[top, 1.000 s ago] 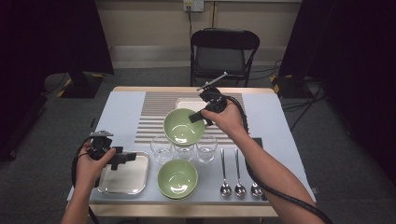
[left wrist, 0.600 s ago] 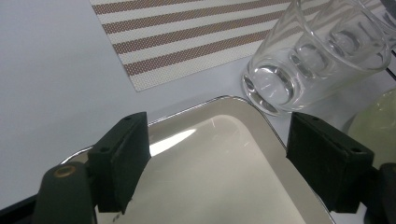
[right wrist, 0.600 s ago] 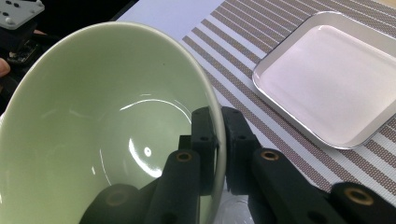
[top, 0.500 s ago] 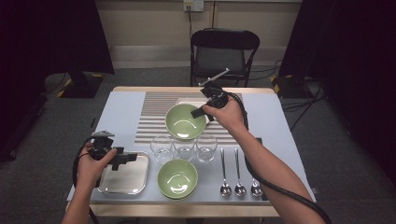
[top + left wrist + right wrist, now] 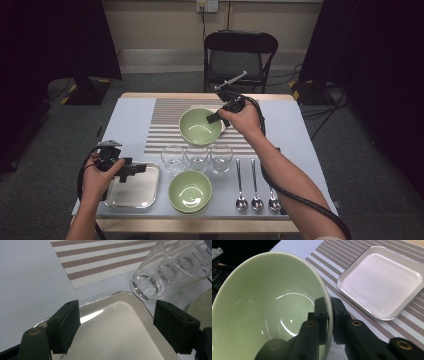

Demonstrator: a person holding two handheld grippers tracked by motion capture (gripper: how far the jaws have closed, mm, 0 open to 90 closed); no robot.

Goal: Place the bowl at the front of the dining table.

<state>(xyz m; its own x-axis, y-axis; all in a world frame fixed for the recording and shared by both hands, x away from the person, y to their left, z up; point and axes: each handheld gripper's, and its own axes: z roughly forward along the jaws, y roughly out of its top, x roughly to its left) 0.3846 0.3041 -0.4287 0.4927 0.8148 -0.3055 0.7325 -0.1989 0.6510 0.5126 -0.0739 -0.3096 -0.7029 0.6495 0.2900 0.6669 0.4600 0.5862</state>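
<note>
Right gripper [image 5: 214, 118]: pinching bowl [image 5: 199, 126] rim, one jaw inside; white tray [image 5: 382, 281] just beyond it. Left gripper [image 5: 125, 327]: spread, empty, over steel tray [image 5: 112, 340].

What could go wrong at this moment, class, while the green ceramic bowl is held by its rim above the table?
1. The right gripper pinches only the thin rim of the green ceramic bowl, which hangs tilted; it could slip or swing.
2. Three clear drinking glasses stand just in front of the bowl; lowering it there could knock them.
3. The white rectangular plate lies close behind it, so it could get bumped.
</note>
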